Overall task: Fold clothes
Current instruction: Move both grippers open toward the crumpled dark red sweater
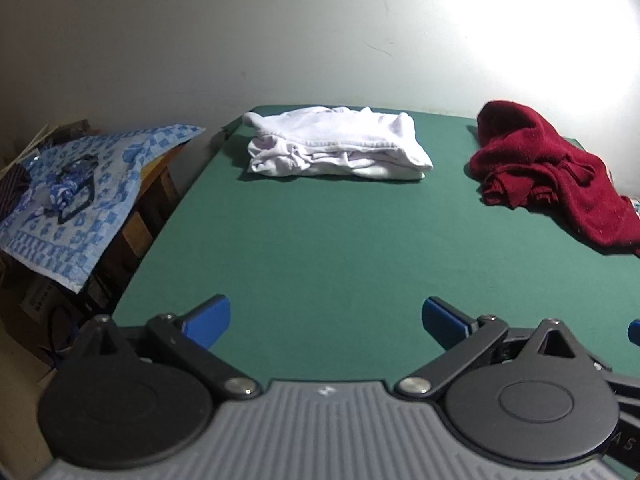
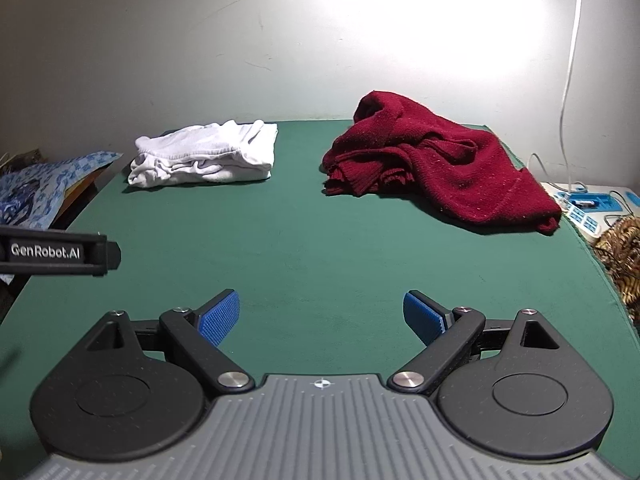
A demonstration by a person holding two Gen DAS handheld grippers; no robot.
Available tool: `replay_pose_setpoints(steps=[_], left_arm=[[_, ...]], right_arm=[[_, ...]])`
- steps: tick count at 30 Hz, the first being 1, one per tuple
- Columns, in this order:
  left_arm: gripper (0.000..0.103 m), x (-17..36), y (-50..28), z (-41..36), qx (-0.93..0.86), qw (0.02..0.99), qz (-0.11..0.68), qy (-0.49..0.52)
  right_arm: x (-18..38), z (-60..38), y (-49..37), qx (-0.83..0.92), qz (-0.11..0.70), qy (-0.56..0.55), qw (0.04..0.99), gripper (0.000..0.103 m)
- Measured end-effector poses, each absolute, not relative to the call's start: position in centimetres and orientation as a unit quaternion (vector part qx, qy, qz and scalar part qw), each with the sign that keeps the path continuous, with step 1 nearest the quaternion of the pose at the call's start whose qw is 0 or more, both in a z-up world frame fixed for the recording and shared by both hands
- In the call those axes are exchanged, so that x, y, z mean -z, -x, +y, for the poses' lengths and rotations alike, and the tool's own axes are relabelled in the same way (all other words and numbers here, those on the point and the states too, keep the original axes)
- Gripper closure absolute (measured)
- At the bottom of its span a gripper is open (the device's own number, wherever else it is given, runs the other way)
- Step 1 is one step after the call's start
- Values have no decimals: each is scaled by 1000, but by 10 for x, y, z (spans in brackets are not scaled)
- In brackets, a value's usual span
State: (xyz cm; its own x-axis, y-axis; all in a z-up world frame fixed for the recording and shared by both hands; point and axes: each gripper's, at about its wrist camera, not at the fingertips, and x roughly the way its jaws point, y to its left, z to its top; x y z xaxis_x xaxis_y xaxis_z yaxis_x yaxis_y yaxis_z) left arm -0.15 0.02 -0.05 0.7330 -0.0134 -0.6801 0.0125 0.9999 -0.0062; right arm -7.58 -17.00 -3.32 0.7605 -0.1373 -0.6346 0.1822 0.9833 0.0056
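A crumpled dark red knit garment [image 2: 436, 168] lies at the far right of the green table [image 2: 312, 248]; the left wrist view shows it too [image 1: 552, 172]. A folded white garment [image 2: 204, 156] rests at the far left, also in the left wrist view [image 1: 336, 144]. My right gripper [image 2: 322, 316] hovers open over the near part of the table, nothing between its blue pads. My left gripper [image 1: 326, 320] is open as well, with only bare green table [image 1: 320, 240] between its fingers. Both grippers are well short of the clothes.
A blue patterned cloth [image 1: 76, 196] covers furniture left of the table, with small dark items on it. Right of the table sit a white power strip [image 2: 580, 208] with cables and a brown patterned fabric [image 2: 620, 256]. A white wall stands behind. The left gripper's body [image 2: 56, 252] shows at left.
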Motion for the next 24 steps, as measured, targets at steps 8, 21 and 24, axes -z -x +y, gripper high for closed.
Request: replay_pose_setpoints(steps=[8,21,24], left_arm=[[1,11,14,-20,40,930,361,-53],[1,-77,-35,-102,71,943,308,-104],[1,-81,-36,-116,70,944,310,-85]], right_arm=[[8,-184,83,124,330,-71,933,11],[-103,-290,69,224,271,-109,930,17],[-105,-304,69,235,264,-109,929,17]])
